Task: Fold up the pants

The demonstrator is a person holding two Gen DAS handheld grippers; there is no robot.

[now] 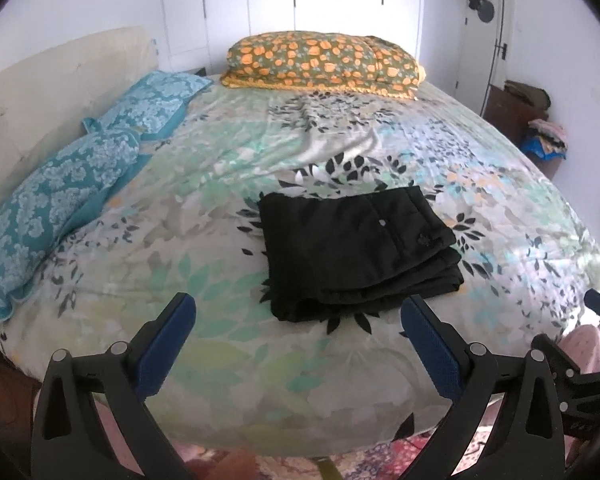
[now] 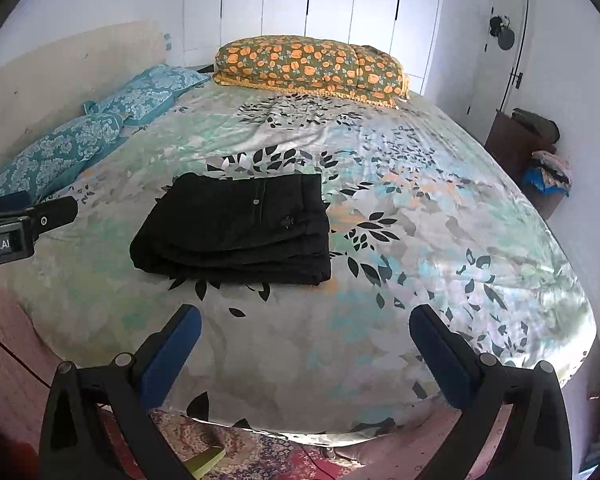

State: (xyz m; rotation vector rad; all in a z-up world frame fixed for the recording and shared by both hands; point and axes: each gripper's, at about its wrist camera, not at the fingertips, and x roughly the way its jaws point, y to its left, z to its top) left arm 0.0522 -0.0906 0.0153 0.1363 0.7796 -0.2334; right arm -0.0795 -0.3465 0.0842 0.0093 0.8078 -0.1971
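Note:
Black pants lie folded into a compact stack on the floral bedspread, waistband button facing up. In the right wrist view the same pants sit left of centre on the bedspread. My left gripper is open, held back from the bed's near edge, with the stack just beyond its blue-padded fingers. My right gripper is open too, empty, and the pants lie ahead and to its left. The left gripper's body shows at the left edge of the right wrist view.
Two teal patterned pillows line the headboard side on the left. An orange floral folded quilt lies at the far end. A dark cabinet with piled clothes stands right of the bed near a white door. A patterned rug lies below.

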